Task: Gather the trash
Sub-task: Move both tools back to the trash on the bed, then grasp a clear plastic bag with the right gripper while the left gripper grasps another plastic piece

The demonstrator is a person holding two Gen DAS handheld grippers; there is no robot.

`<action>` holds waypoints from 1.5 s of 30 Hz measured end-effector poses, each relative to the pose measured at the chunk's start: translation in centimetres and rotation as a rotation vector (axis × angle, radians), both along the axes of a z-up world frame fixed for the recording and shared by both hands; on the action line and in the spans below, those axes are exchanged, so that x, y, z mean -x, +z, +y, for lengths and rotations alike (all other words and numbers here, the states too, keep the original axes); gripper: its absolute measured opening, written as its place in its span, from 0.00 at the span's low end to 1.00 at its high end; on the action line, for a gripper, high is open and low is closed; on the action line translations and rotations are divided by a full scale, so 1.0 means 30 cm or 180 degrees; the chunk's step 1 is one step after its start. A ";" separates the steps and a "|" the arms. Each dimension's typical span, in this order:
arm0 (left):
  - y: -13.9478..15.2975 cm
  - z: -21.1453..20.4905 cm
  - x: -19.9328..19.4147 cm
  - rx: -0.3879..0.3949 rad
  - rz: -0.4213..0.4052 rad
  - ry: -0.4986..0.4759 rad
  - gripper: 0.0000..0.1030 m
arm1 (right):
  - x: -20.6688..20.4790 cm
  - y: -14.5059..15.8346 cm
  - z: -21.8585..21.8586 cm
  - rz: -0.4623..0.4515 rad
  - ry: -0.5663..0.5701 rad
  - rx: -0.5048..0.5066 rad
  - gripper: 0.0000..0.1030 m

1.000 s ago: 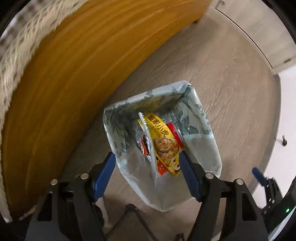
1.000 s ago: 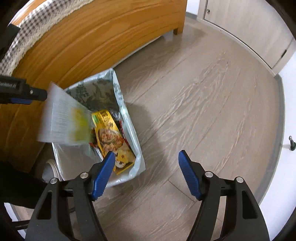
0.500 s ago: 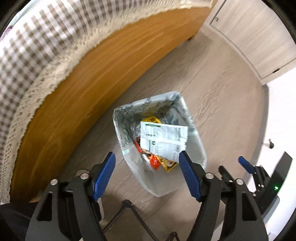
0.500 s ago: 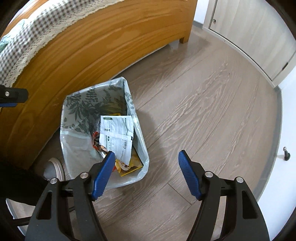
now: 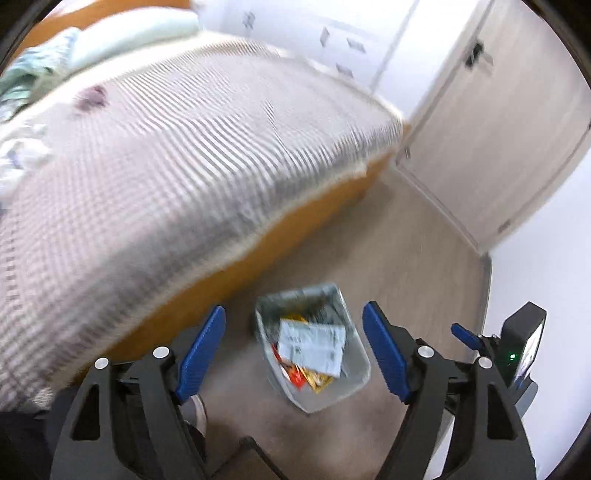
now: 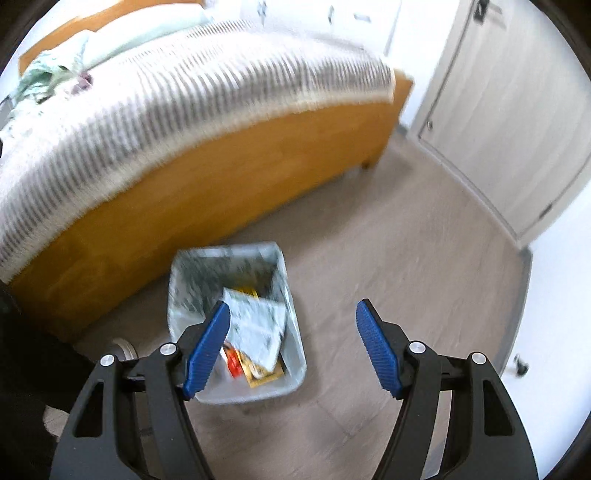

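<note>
The drop-off step reads as complete: both grippers hang above the floor with nothing between their fingers, and the trash lies in the bin below.

**Layout, left to right.** A bed (image 5: 166,155) with a checked cover fills the left of both views, its wooden frame (image 6: 221,177) facing the bin. The lined waste bin (image 6: 291,354) stands on the wood-look floor (image 6: 406,258) just beside that frame. A closed door (image 5: 498,129) lies at the right.

**Grippers.** The left gripper (image 5: 295,354) has its jaws wide — they have just been opening, with nothing between them. The right gripper (image 6: 293,343) also stands wide apart and carries nothing.

**Count.**
- One bin, one liner.
- In the bin, one white printed wrapper (image 5: 312,347) on top; beneath it at least one yellow packet (image 6: 264,373) and one red piece (image 5: 295,374). Blur prevents a firmer total.
- On the bed near the pillow (image 5: 136,29), one small dark item (image 5: 92,99) — too blurred to identify.

**Next move.** Judged from the task, the operator must locate remaining trash. The dark item on the bed is a candidate, and reaching it calls for a move to the left, over the cover.
</note>
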State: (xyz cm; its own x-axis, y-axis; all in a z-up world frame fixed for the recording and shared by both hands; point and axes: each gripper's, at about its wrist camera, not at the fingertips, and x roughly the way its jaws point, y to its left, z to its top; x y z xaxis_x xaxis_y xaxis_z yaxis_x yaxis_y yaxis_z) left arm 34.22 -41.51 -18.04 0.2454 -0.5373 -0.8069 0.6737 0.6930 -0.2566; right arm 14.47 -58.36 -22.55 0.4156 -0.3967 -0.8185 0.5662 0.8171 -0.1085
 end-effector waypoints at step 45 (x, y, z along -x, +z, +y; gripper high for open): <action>0.071 1.609 -0.748 0.0185 -0.0871 0.2433 0.90 | -1.058 0.291 1.032 -0.1037 0.2046 -0.0064 0.73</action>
State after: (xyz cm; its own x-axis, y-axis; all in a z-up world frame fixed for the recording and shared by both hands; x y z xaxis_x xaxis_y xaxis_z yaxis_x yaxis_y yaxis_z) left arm 56.67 6.77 -15.90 0.7458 -0.1808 -0.6412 0.0639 0.9774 -0.2013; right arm 46.21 -27.39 -13.81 0.7860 0.0224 -0.6178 -0.0264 0.9996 0.0026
